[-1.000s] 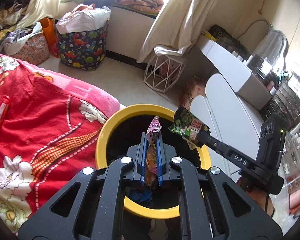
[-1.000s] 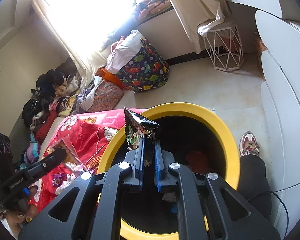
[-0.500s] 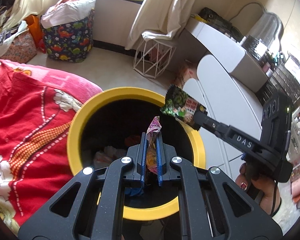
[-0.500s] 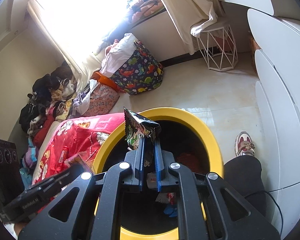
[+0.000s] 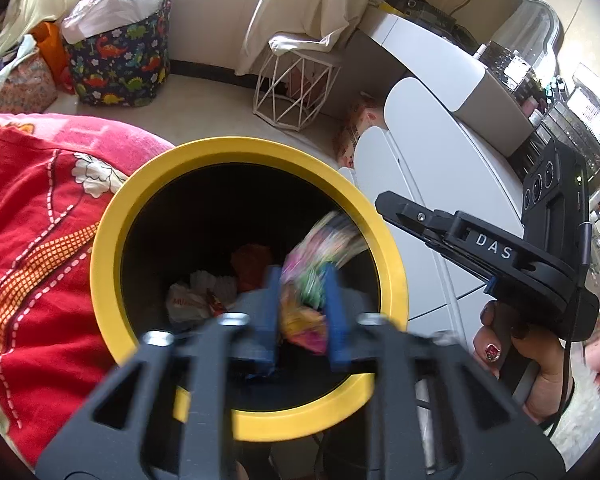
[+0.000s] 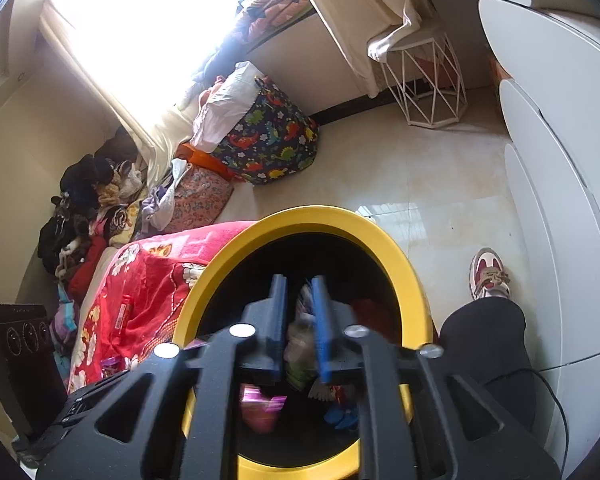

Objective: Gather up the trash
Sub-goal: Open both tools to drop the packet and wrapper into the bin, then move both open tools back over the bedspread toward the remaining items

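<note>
With both wrappers dropping blurred into the yellow bin, my left gripper and right gripper gape empty above it; next I judge more trash must be fetched.

One yellow-rimmed trash bin; two handheld grippers, the left gripper and the right gripper, each with two blue fingers; two blurred wrappers in the air, a striped wrapper and a pink-and-yellow wrapper; one white wire stool; one dinosaur-print laundry basket; one sneaker; one red floral blanket.
</note>
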Action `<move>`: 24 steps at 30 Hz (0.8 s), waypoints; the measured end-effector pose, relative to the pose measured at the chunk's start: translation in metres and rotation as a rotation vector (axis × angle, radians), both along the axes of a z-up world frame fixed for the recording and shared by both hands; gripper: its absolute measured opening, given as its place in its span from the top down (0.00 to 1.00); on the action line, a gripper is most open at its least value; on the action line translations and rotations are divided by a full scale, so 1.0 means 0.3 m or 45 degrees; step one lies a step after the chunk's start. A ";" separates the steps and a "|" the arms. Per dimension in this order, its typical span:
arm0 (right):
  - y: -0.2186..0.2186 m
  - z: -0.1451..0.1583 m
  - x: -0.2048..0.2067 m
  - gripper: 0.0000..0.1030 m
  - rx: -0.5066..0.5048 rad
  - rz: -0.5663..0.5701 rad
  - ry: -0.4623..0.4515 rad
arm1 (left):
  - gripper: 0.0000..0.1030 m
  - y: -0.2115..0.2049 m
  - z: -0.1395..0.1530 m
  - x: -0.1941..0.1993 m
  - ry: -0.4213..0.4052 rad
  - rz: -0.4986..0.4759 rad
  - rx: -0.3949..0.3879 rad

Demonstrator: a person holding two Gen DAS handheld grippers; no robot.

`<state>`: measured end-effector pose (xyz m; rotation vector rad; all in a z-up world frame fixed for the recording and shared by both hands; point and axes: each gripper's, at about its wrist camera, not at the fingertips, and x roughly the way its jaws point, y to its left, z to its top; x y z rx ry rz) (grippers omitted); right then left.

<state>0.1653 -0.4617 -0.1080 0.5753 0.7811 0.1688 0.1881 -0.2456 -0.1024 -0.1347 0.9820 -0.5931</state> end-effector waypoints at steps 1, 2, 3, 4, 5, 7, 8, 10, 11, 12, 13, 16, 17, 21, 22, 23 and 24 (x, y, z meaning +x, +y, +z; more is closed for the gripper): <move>-0.003 -0.001 -0.002 0.61 0.006 -0.008 0.000 | 0.58 0.006 0.000 -0.001 0.001 0.006 -0.004; -0.008 -0.001 -0.005 0.52 0.013 -0.020 -0.002 | 0.51 0.010 0.001 0.000 0.001 0.012 -0.004; -0.010 0.000 -0.008 0.50 0.014 -0.027 -0.005 | 0.46 0.014 0.001 0.000 0.002 0.021 0.000; -0.008 0.003 -0.010 0.48 0.012 -0.028 -0.010 | 0.34 0.021 0.000 0.000 0.004 0.038 0.005; -0.003 0.008 -0.011 0.46 0.003 -0.024 -0.015 | 0.21 0.023 0.002 0.001 0.002 0.049 0.007; 0.007 0.013 -0.016 0.41 -0.010 -0.018 -0.021 | 0.11 0.036 0.013 -0.002 -0.019 0.078 0.010; 0.015 0.019 -0.020 0.36 -0.016 -0.017 -0.029 | 0.11 0.044 0.019 -0.004 -0.034 0.094 0.018; 0.019 0.026 -0.023 0.32 -0.022 -0.015 -0.039 | 0.11 0.055 0.030 -0.007 -0.063 0.122 0.047; 0.025 0.030 -0.025 0.31 -0.025 -0.011 -0.044 | 0.11 0.062 0.035 -0.008 -0.078 0.134 0.058; 0.031 0.035 -0.026 0.30 -0.028 -0.006 -0.048 | 0.11 0.075 0.044 -0.011 -0.096 0.152 0.064; 0.035 0.039 -0.025 0.28 -0.030 -0.002 -0.051 | 0.11 0.079 0.050 -0.013 -0.106 0.163 0.062; 0.061 0.055 -0.029 0.26 -0.046 0.010 -0.069 | 0.11 0.111 0.078 -0.022 -0.153 0.204 0.060; 0.065 0.059 -0.029 0.25 -0.048 0.013 -0.074 | 0.11 0.123 0.091 -0.025 -0.173 0.217 0.062; 0.097 0.081 -0.030 0.22 -0.063 0.035 -0.098 | 0.11 0.170 0.128 -0.027 -0.227 0.256 0.058; 0.103 0.084 -0.031 0.21 -0.064 0.040 -0.102 | 0.11 0.183 0.136 -0.028 -0.235 0.269 0.050; 0.114 0.090 -0.029 0.21 -0.066 0.047 -0.107 | 0.11 0.198 0.143 -0.029 -0.241 0.280 0.042; 0.125 0.096 -0.029 0.20 -0.070 0.053 -0.111 | 0.11 0.210 0.149 -0.030 -0.247 0.291 0.037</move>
